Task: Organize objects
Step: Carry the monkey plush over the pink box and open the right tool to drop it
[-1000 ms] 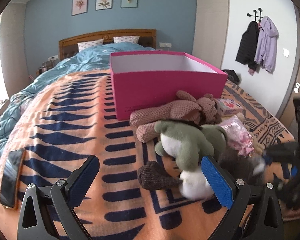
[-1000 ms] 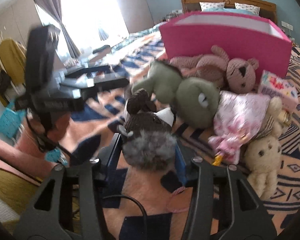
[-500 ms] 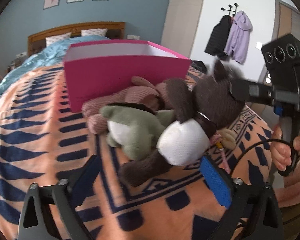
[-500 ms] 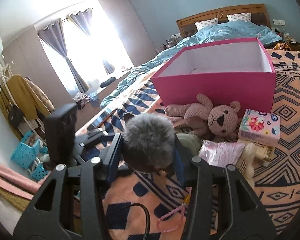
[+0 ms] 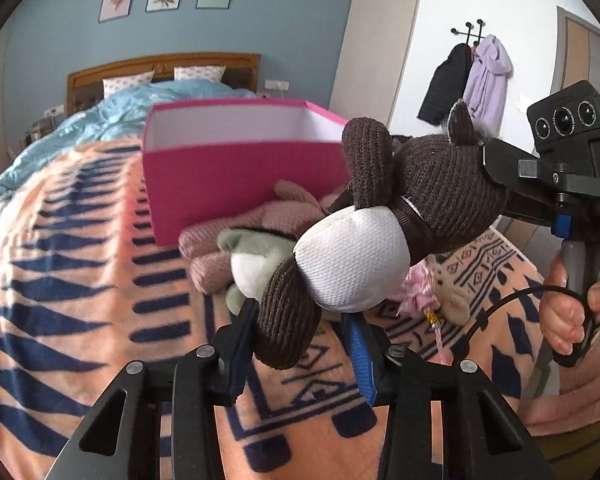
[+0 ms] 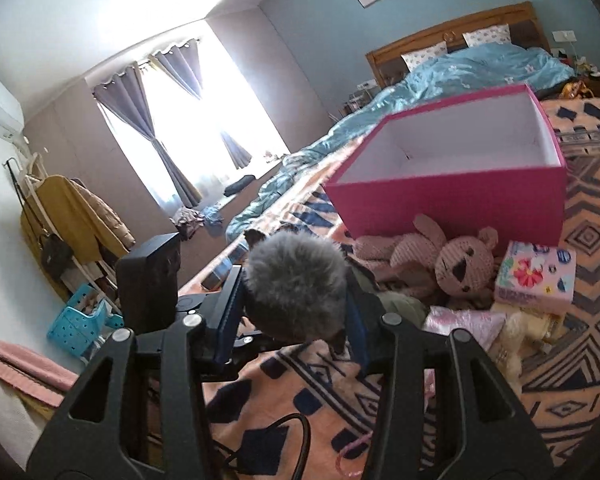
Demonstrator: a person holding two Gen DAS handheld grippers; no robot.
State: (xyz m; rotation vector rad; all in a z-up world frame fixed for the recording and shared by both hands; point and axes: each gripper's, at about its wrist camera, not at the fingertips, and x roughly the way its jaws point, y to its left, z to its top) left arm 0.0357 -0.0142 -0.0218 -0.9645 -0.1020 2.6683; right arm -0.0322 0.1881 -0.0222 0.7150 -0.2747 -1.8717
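Lifted clear of the patterned orange blanket [image 5: 80,280], the brown corduroy plush toy [image 5: 380,216] hangs between two tools: the right gripper [image 6: 296,316] pinches its fuzzy head, the left gripper [image 5: 300,344] has just closed on its leg, near the open pink cardboard box [image 5: 228,168].

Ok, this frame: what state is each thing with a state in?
Brown plush toy: lifted off the bed, gripped at both ends.
Left gripper: jaws just closed, around the toy's leg.
Right gripper: shut on its grey furry head.
Pink box: open, nothing visible inside.
Pink knitted bear: lying by the box.
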